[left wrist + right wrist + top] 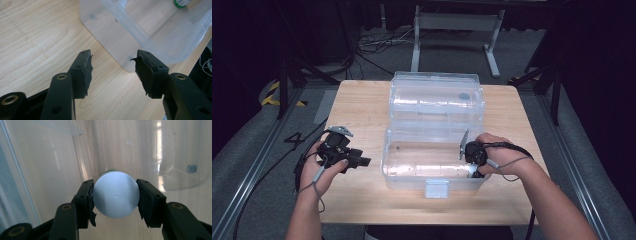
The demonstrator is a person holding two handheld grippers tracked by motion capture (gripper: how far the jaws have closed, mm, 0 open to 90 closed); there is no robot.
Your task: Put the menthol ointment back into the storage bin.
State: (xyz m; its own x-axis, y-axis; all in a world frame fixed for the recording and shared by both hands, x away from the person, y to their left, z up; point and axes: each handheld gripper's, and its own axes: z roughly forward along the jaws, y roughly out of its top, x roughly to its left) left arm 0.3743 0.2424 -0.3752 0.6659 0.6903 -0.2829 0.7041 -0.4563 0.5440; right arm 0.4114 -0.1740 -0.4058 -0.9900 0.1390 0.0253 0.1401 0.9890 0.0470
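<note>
The right gripper point(115, 197) is clamping a white-capped bottle point(116, 193) low inside the clear plastic box point(398, 170), at its near right corner. Judging by this, it is best keeping the squeeze even and vertical. The left gripper point(112, 72) is waiting with jaws apart, left of the box.

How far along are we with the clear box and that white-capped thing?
Done: the clear box sits open, lid back. In hand: the right claw is inside the box, jaws closed on a white-capped item with a hint of green beneath. The left claw waits open over the table beside the box. Left, probably: release or lift out, then close.
</note>
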